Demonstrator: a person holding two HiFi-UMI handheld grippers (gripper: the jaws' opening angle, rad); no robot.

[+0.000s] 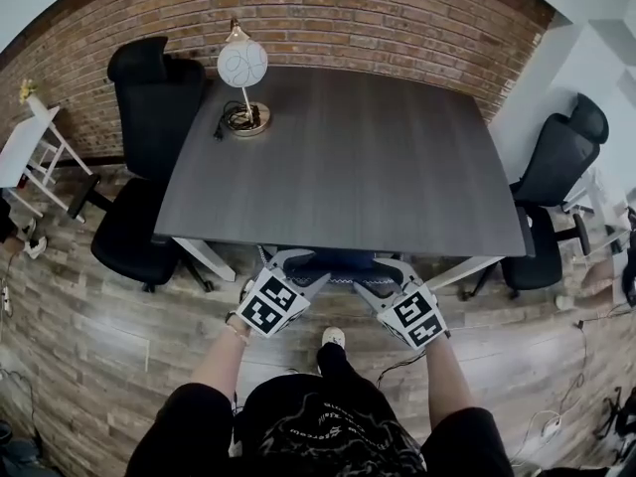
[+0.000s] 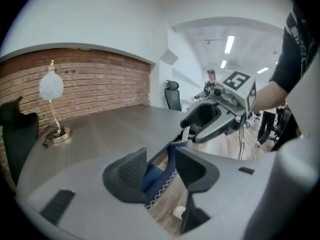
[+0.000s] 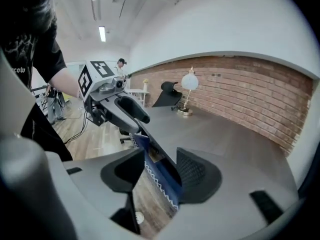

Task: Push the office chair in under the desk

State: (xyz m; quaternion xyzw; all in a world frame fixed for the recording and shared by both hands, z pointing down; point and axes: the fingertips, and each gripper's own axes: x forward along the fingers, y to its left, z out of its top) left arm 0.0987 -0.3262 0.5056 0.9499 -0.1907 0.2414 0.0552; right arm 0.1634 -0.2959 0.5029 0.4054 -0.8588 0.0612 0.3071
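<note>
Office chair (image 1: 333,263): blue back tucked under near edge of tabletop (image 1: 348,157), only top strip showing, long axis running along that edge. Left tongs (image 1: 296,268) and right tongs (image 1: 383,276) both apart, nothing clamped, poised just above that edge, one at each end of chair back. Chair lies ahead of and below both, seen through each gap. Neither hand nearer. Any further push would go straight toward brick wall (image 1: 328,8); chair looks about fully in

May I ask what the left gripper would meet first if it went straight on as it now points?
Probably the blue chair back, showing between the left gripper's open jaws below the desk edge; depth is unclear.
</note>
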